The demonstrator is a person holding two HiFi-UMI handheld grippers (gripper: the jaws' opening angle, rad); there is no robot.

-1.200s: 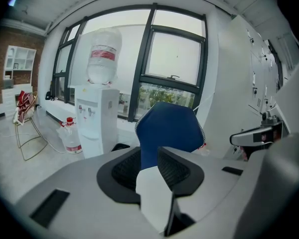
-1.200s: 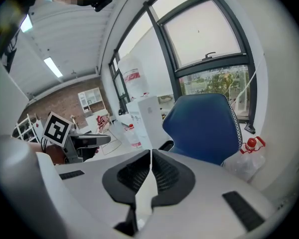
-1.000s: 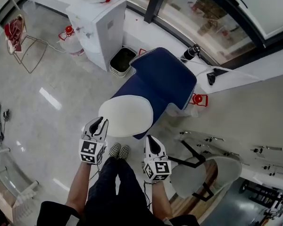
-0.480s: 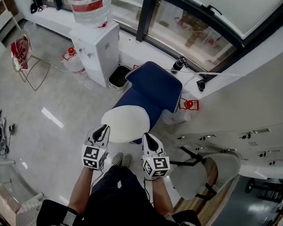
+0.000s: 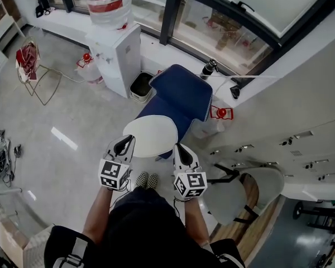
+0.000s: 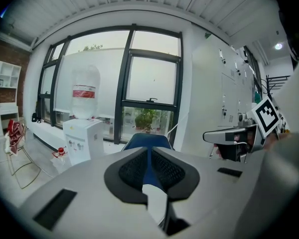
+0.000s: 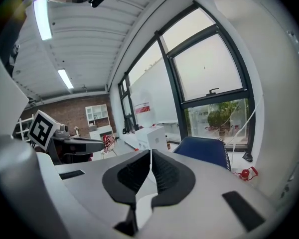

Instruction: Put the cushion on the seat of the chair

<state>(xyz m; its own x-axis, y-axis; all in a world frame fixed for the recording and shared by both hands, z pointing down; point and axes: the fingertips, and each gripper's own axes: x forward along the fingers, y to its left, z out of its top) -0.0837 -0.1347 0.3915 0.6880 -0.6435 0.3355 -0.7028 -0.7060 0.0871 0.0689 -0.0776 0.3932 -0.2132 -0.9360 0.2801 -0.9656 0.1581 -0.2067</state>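
Grey floor [image 5: 72, 110] around blue padded chair [image 5: 181, 94]; round white cushion [image 5: 151, 137] seems to overhang it and could slide off; my left gripper [image 5: 128, 141] and right gripper [image 5: 177, 147] are closed, empty.

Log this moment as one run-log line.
phase: nothing held | left gripper: shut, empty | right gripper: shut, empty | blue cushion: beyond white chair shell, ungripped
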